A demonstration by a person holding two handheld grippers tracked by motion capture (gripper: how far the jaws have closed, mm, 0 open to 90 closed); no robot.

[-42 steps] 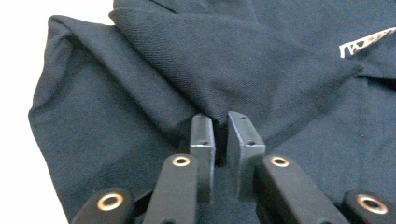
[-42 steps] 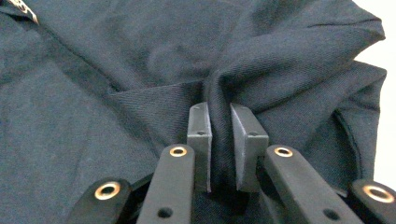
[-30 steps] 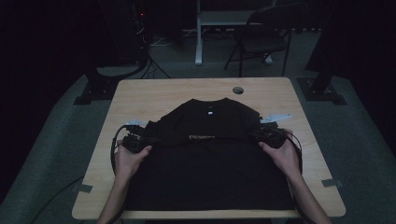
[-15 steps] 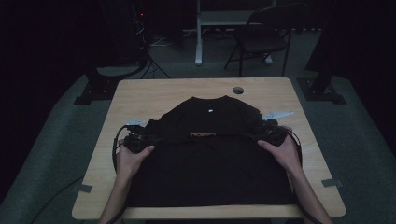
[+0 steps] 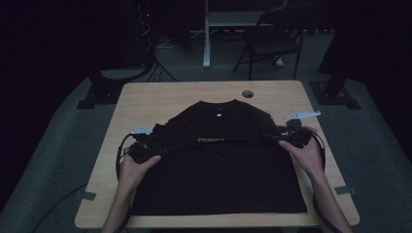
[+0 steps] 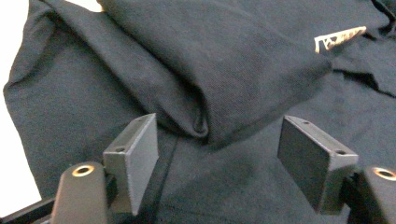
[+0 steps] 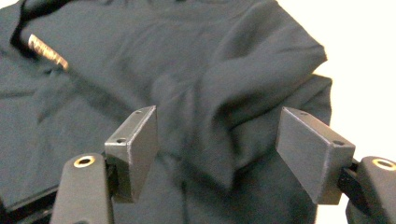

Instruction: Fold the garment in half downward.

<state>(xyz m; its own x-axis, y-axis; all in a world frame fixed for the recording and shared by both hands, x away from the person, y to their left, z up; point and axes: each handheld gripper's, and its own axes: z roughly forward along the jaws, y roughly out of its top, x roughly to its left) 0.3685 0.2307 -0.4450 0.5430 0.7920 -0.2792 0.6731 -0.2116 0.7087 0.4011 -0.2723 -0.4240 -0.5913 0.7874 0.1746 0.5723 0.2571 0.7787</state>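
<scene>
Now black shirt (image 5: 218,165) flat on the tabletop (image 5: 145,104), left gripper (image 5: 145,145) and right gripper (image 5: 279,137) at its sides, both jaws just opened wide, holding nothing

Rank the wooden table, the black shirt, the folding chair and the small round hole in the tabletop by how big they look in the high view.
1. table
2. black shirt
3. folding chair, farther from the camera, so likely bigger than it looks
4. round hole
</scene>
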